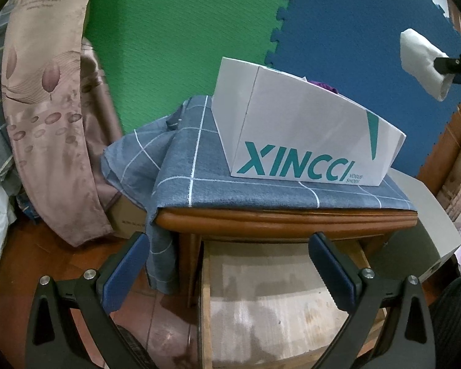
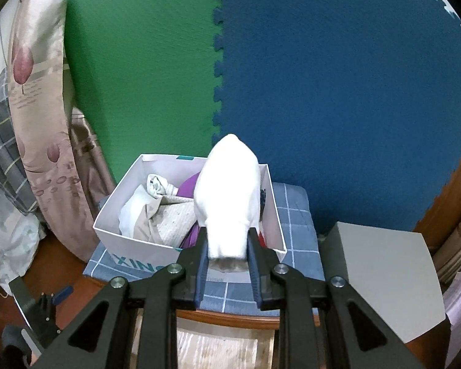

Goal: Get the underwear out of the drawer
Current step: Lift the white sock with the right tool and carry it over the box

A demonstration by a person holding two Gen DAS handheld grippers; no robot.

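Observation:
My right gripper [image 2: 227, 246] is shut on a rolled white piece of underwear [image 2: 229, 196] and holds it in the air above the right side of the white shoe box [image 2: 113, 212]. The same white roll [image 1: 421, 61] shows at the upper right of the left wrist view. The box [image 1: 307, 129], lettered XINCCI, stands on the cloth-covered wooden cabinet [image 1: 285, 218] and holds several crumpled garments [image 2: 166, 212], white, beige and purple. My left gripper [image 1: 230, 264] hangs open over the pulled-out drawer [image 1: 276, 304], whose visible bottom is bare.
A blue checked cloth [image 1: 199, 166] drapes over the cabinet top and its left side. Flowered beige bedding [image 1: 46, 107] leans at the left. Green and blue foam mats [image 2: 322, 77] cover the wall behind. A grey-white box [image 2: 384, 270] stands right of the cabinet.

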